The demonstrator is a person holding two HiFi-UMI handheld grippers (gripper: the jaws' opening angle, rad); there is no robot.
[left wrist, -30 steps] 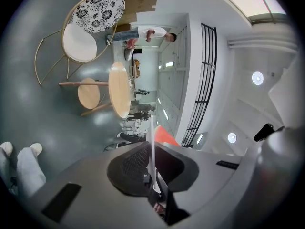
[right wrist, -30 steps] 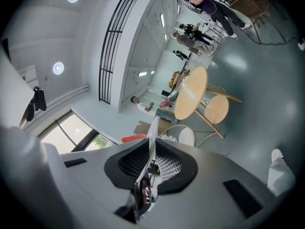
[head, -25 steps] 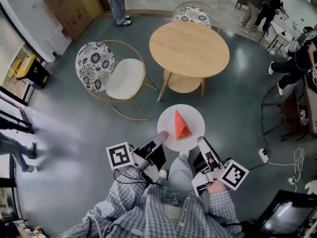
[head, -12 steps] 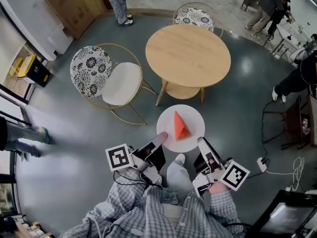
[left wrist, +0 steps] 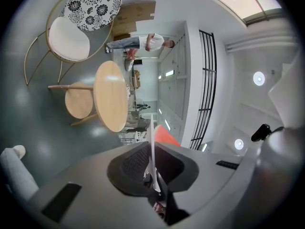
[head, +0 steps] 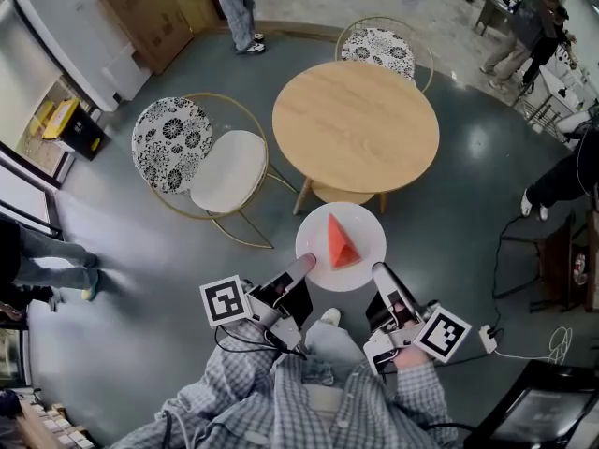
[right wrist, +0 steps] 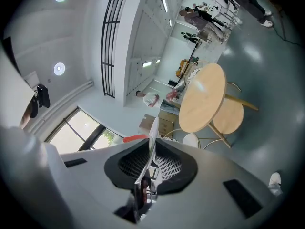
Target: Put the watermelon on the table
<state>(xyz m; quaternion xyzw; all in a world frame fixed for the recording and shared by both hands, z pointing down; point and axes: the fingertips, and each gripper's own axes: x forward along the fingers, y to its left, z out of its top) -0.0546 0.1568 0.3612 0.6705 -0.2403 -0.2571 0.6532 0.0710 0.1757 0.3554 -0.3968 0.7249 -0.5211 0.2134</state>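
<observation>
Tongs pinching a plate
Left gripper [head: 305, 264] and right gripper [head: 379, 271] are nipping the rim of a thin round white plate [head: 371, 232]; between them a red, pointed watermelon wedge [head: 339, 241] is standing.

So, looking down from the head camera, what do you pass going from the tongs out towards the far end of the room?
Left tongs and right tongs, both clamped on the plate's near rim → plate with the watermelon on it → table → chair behind the table.

Grey floor [head: 131, 269], round wooden table [head: 356, 124], patterned chairs [head: 170, 143]
</observation>
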